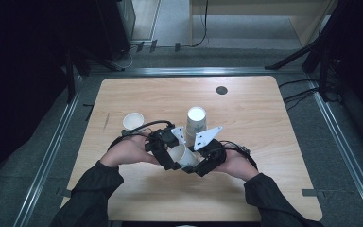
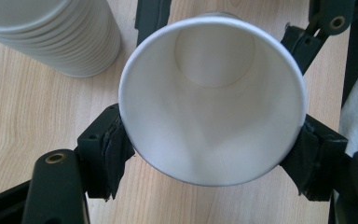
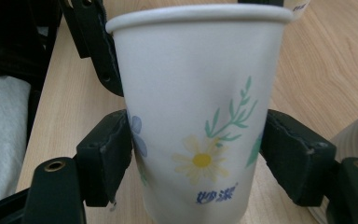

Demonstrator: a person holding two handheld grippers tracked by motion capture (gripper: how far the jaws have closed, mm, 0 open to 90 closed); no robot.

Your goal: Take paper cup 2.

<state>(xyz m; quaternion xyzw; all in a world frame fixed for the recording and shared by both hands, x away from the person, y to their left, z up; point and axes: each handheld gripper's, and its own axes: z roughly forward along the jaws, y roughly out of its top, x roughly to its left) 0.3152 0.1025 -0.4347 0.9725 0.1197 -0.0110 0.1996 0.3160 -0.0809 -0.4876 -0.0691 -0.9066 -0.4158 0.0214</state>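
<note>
Near the bench's (image 1: 123, 189) front edge, left gripper (image 1: 163, 151) and right gripper (image 1: 203, 163) both clench one paper cup (image 1: 184, 155), probably a handover.

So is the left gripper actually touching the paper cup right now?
Touching. In the left gripper view, both pads of the left gripper press against the paper cup just below its rim, one on each side.

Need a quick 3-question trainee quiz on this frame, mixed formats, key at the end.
1. True or false: both grippers clamp the same paper cup.
2. Which stands farther from the person: A, the stack of cups, or B, the single empty cup?
3. Fill in: the held cup's print shows a ____ with a yellow centre.

Key: 1 true: left gripper near the rim, right gripper around the wall. 2 A, slightly. 3 daisy-like flower.
</note>
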